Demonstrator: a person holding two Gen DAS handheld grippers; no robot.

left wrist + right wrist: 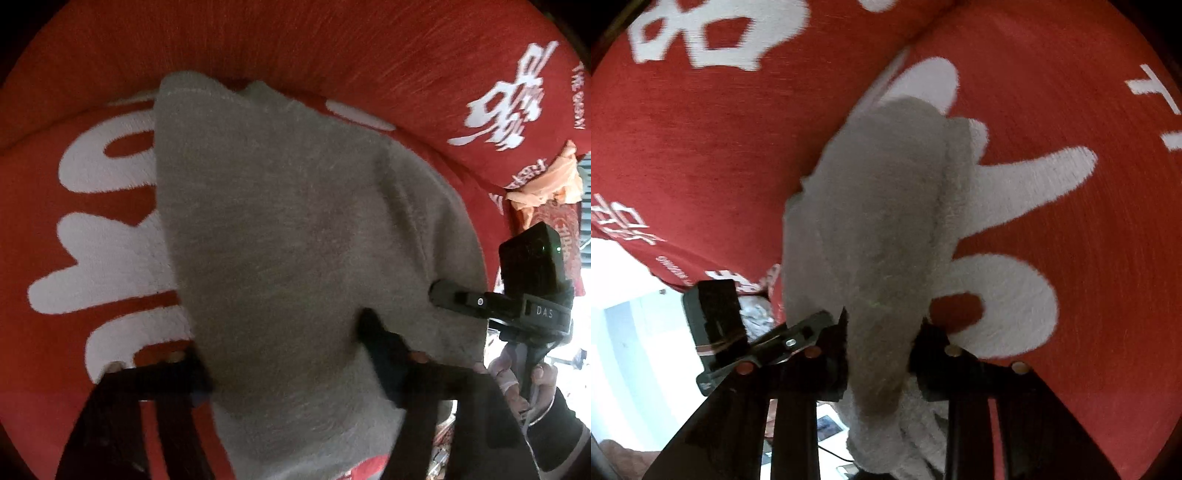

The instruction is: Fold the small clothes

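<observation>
Both wrist cameras look steeply down along their fingers, very close to a grey garment (295, 240) lying on a red cloth with white lettering (92, 240). Both views share these; the left view also catches what seems to be the right gripper (458, 299).

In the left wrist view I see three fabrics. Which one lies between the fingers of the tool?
The grey fleecy garment. The red printed cover lies beneath it, and the orange cloth sits far off at the right edge.
</observation>
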